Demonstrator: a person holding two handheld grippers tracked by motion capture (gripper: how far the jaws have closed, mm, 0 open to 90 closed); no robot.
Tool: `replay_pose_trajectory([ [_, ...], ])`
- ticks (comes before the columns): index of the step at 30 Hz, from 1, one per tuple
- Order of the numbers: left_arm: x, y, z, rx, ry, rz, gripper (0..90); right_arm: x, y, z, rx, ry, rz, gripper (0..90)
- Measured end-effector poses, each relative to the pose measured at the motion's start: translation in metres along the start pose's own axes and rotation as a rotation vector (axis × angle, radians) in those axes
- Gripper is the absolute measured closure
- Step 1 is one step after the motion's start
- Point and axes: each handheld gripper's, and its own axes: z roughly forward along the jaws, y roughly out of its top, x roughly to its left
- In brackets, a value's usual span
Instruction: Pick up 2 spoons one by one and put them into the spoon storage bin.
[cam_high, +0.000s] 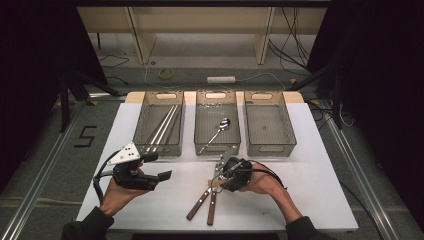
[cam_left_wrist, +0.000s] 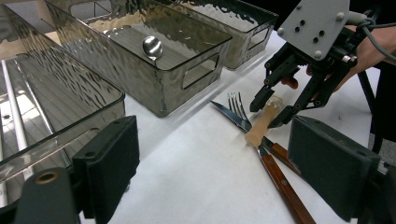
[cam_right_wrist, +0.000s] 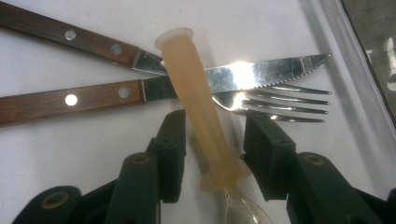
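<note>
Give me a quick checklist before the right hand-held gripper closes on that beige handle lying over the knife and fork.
1. Translucent beige plastic handle between the right hand-held gripper jaws: ok.
2. Pads pressing on the handle: not ok, gaps on both sides.
3. Handle free of other cutlery: not ok, it lies across the wooden-handled steel knife and wooden-handled steel fork.
4. Left hand-held gripper out of the way: ok, open and empty.
5. Grey plastic bin holding a metal spoon has room: ok.
6. Handle's far end type: cannot tell.

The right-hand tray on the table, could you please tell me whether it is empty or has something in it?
Empty. In the high view the right tray shows only its bare bottom, while the middle tray holds a spoon and the left tray holds chopsticks.
</note>
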Motion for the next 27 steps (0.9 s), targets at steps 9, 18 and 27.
replay_pose_trajectory([
  [9,0.0,0.0,0.0,-0.005,0.0,0.004,16.5,0.002,0.001,0.003,0.021,0.013,-0.028,71.7],
  [18,-0.001,0.0,-0.001,-0.001,0.0,0.009,16.5,0.005,0.001,0.002,0.029,0.015,-0.065,77.6],
  [27,0.0,0.0,-0.001,-0.001,0.003,0.01,16.5,0.005,0.002,-0.007,-0.002,-0.002,-0.067,78.2],
])
